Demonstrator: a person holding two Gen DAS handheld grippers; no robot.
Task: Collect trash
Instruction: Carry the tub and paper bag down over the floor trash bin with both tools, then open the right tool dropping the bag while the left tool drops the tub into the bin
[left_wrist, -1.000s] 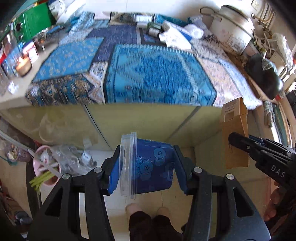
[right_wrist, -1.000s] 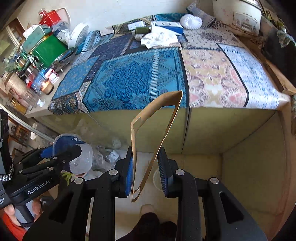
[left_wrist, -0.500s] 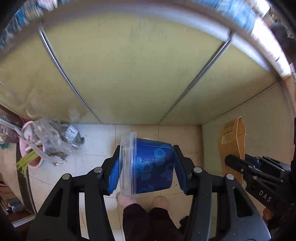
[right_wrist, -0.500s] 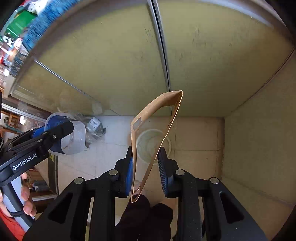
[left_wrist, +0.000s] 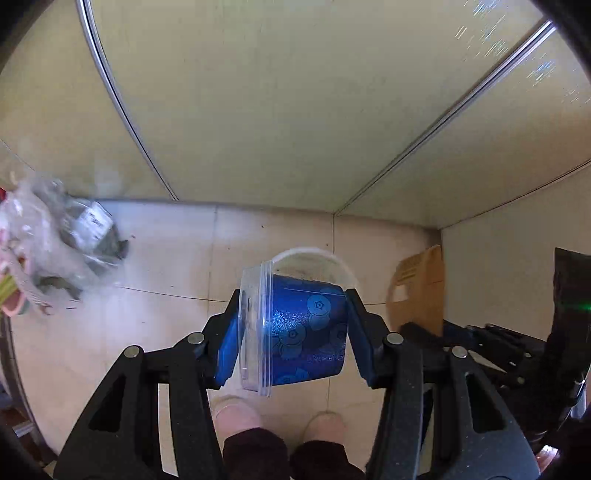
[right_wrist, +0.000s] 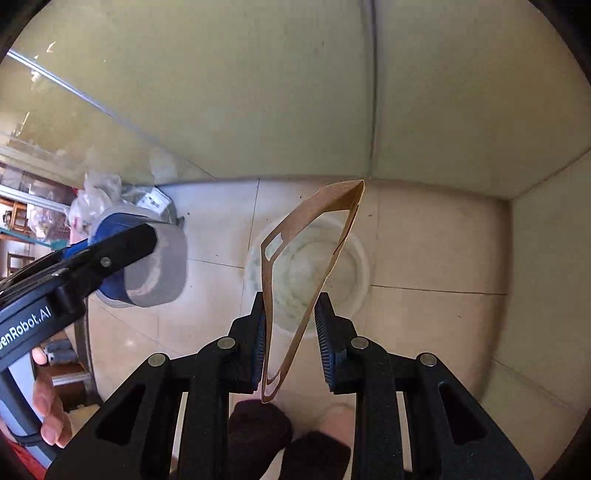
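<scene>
- The white bin (right_wrist: 308, 266) on the tiled floor is the landmark here, standing near the foot of the pale cabinet doors (left_wrist: 295, 110); both tools hang above it, which I judge to be the drop point for the trash.
- The left gripper (left_wrist: 293, 332) is clamped on a blue tub (left_wrist: 306, 328) printed with blueberries, one pad against its clear lid and the other against its base; the tub lies on its side, directly over the near rim of the bin, so that letting go should drop it straight in.
- The right gripper (right_wrist: 291, 336) has its jaws closed in on a flattened brown cardboard sleeve (right_wrist: 306, 266); the left pad presses the card, though I cannot tell whether the right pad touches it; the sleeve stands upright over the bin's mouth, edge-on, probably so that it slips in without catching the rim.
- Left of the bin, against the cabinet, lies a heap of crumpled plastic bags (left_wrist: 48, 254); whether it counts as trash to be collected I cannot tell.
- Nearer than the bin, the person's two feet in pale slippers (left_wrist: 236, 417) point toward it.
- Writing: the side of the left tool, seen from the right wrist, reads "enRobot.AI" (right_wrist: 27, 325), the first letter cut off; printed lines on the sleeve are too small to read.
- The drop itself is not yet done; both pieces are held.
</scene>
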